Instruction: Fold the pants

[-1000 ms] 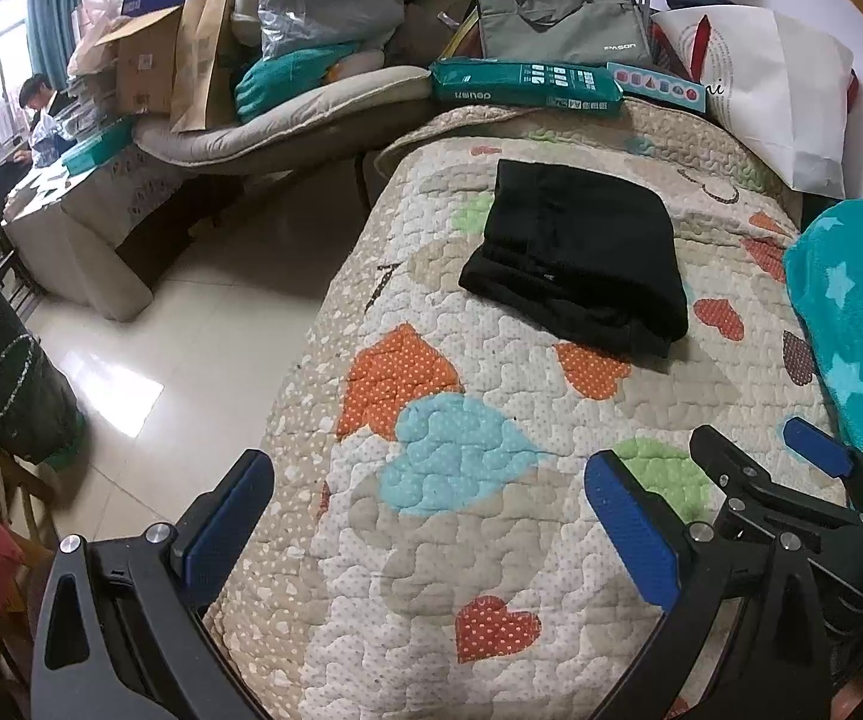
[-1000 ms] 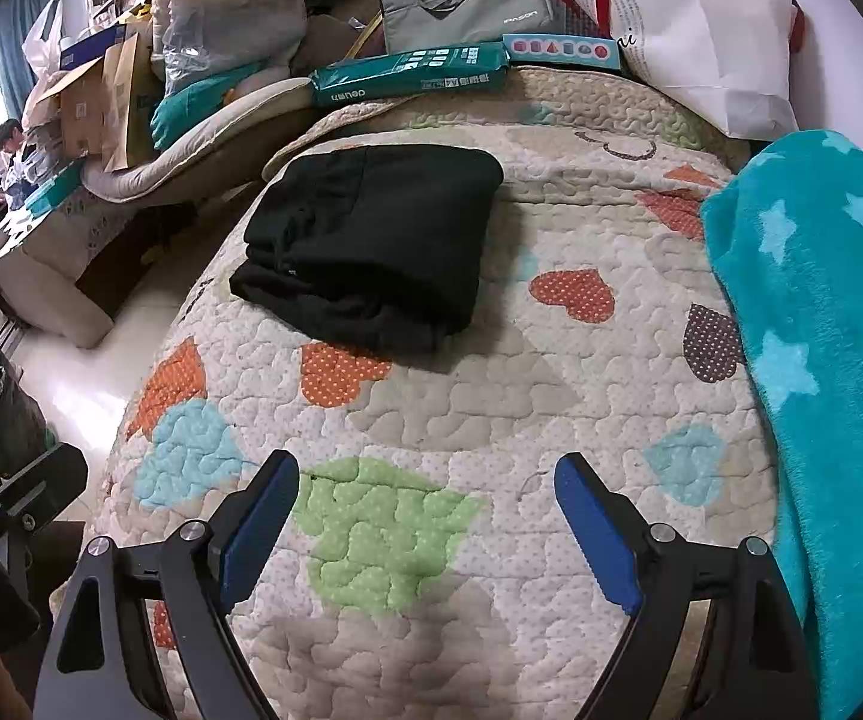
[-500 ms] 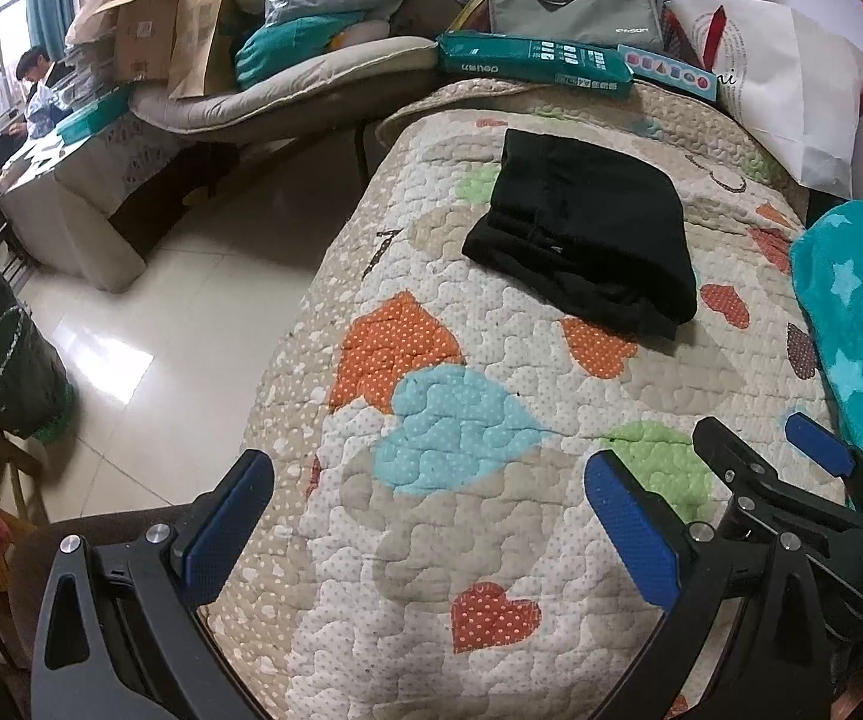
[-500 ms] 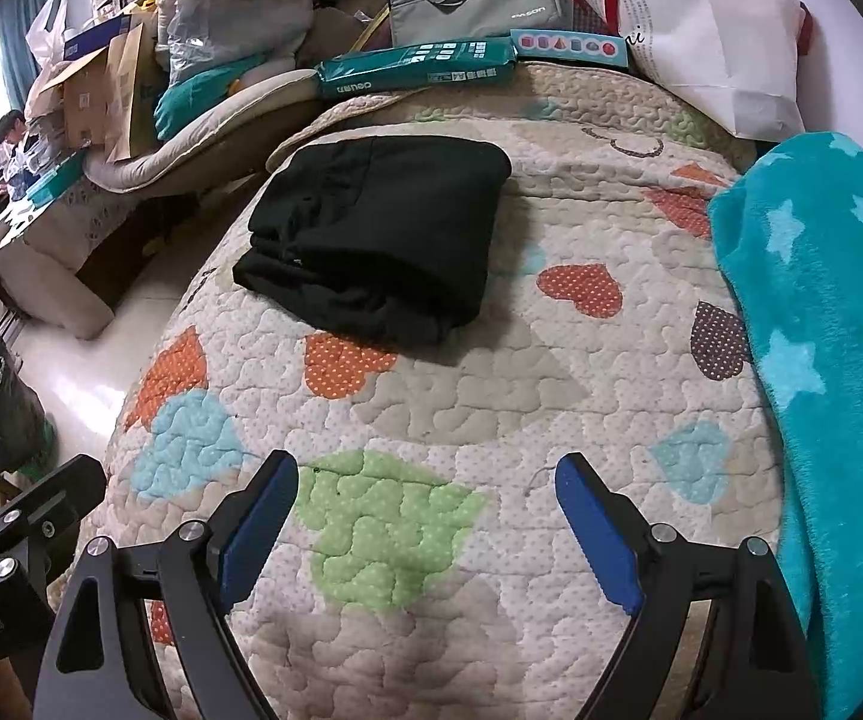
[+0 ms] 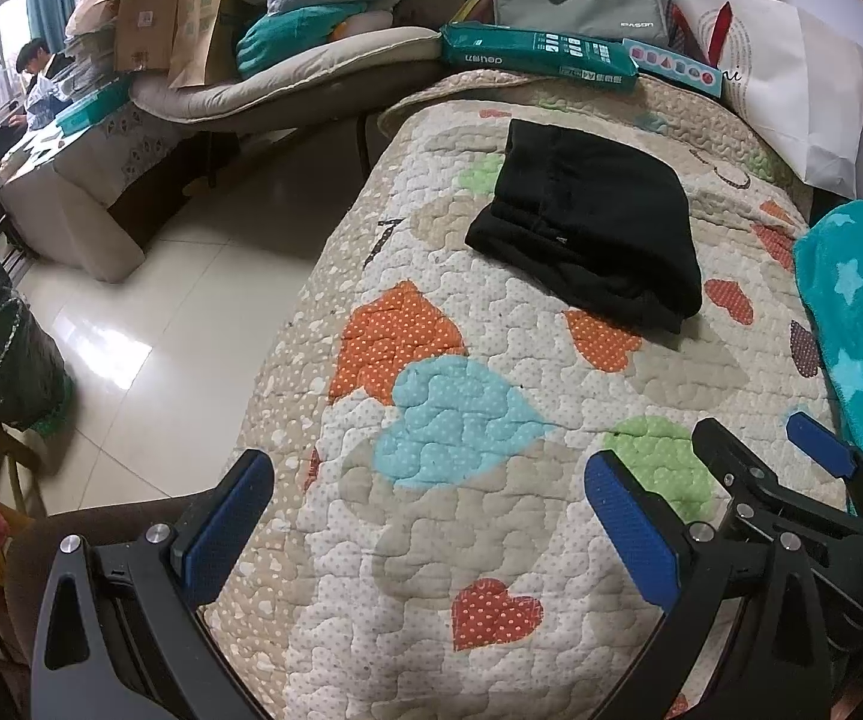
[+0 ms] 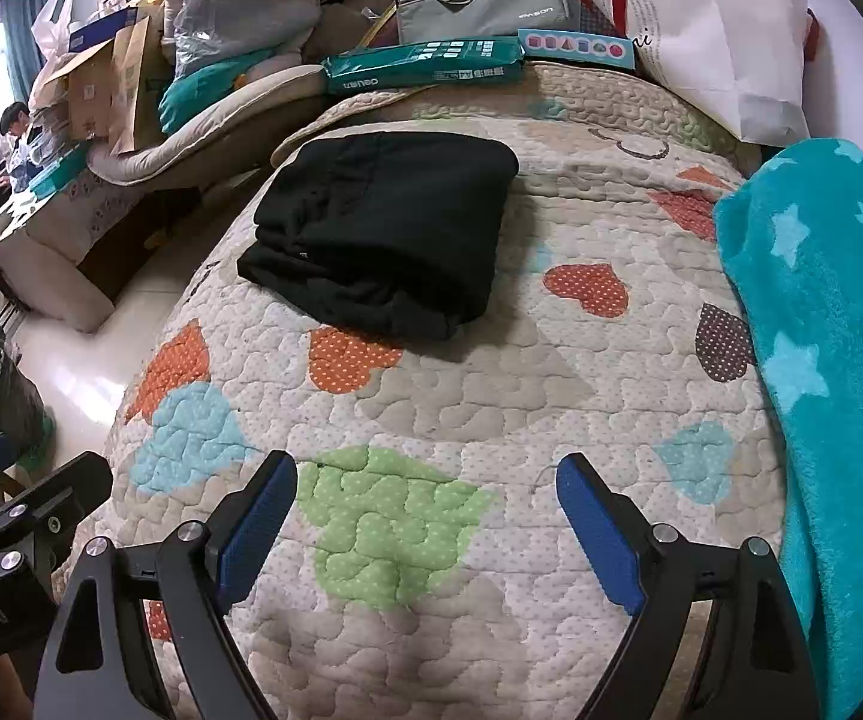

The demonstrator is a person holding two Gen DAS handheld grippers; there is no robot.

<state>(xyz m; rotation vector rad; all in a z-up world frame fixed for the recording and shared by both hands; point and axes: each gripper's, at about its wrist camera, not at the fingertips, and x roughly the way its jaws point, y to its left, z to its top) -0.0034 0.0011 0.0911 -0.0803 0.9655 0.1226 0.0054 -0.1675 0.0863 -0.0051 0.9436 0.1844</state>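
The left gripper point(image 5: 431, 516) is hanging over the near end of the quilt point(image 5: 467, 540) with its blue pads standing wide apart and nothing between them, released and empty. Ahead of it and off to its right, the black pants point(image 5: 593, 228) are lying already folded into a compact stack, well apart from both tools and touching neither. The stack's long axis is running away from the grippers toward the far end of the bed, slanting a little to the left. The right gripper point(image 6: 425, 516) is likewise gaping open and holding nothing, and from it the pants point(image 6: 383, 228) are sitting almost straight ahead, only slightly left, so it is looking like the better-lined hand for any further reach, though neither is close.
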